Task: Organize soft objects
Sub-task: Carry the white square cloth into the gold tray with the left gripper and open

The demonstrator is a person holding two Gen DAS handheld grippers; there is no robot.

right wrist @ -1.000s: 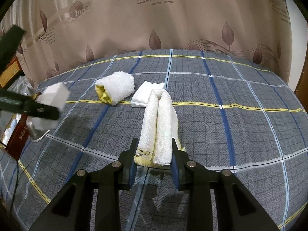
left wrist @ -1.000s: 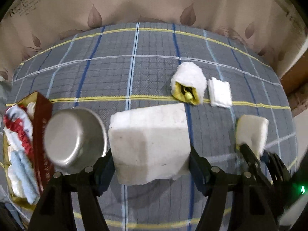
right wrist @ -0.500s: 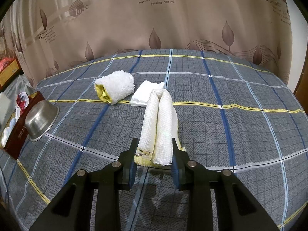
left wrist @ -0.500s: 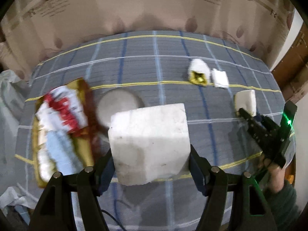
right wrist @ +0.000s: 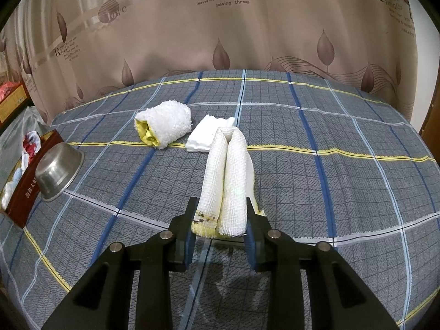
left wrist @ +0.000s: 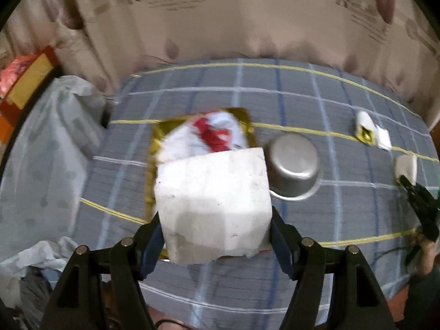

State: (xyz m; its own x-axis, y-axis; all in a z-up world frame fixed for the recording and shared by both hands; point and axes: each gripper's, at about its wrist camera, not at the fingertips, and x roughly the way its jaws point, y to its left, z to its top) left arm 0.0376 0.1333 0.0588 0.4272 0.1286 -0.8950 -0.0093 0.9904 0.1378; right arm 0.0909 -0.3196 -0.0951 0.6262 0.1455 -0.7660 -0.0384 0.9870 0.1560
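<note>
Carrying: I am holding the white foam block [left wrist: 213,206] in the left gripper [left wrist: 214,236], its jaws spread wide and pressing on both sides of the block, which is hanging above the near end of the box [left wrist: 154,140].
Step in hand: I am judging this as the delivery leg for the block, with the release not yet made.
Box: it is sitting on the plaid bedspread [left wrist: 316,104], gold-lined, with white and red soft things already inside; the left view is smeared, so I am only guessing that those are cloths.
Right side: I am keeping the folded gauze cloth [right wrist: 228,170] pinched at its near end in the right gripper [right wrist: 220,233], jaws narrow and closed on it, the rest of the cloth lying forward on the bedspread.
Waiting: the rolled fluffy towel [right wrist: 165,123] with its yellow core and the small white pad [right wrist: 206,134] are lying just beside each other beyond the gauze, well apart from the box.
Obstacle: the steel bowl [left wrist: 294,165] is lying upturned right against the box's side, near the block's right edge.
Next move: I am reading it as needing the block centred over the box opening and lowered onto the things inside before the jaws part.
Care: I am expecting the foam to catch the box rim or nudge the bowl if it goes down off-centre.
</note>
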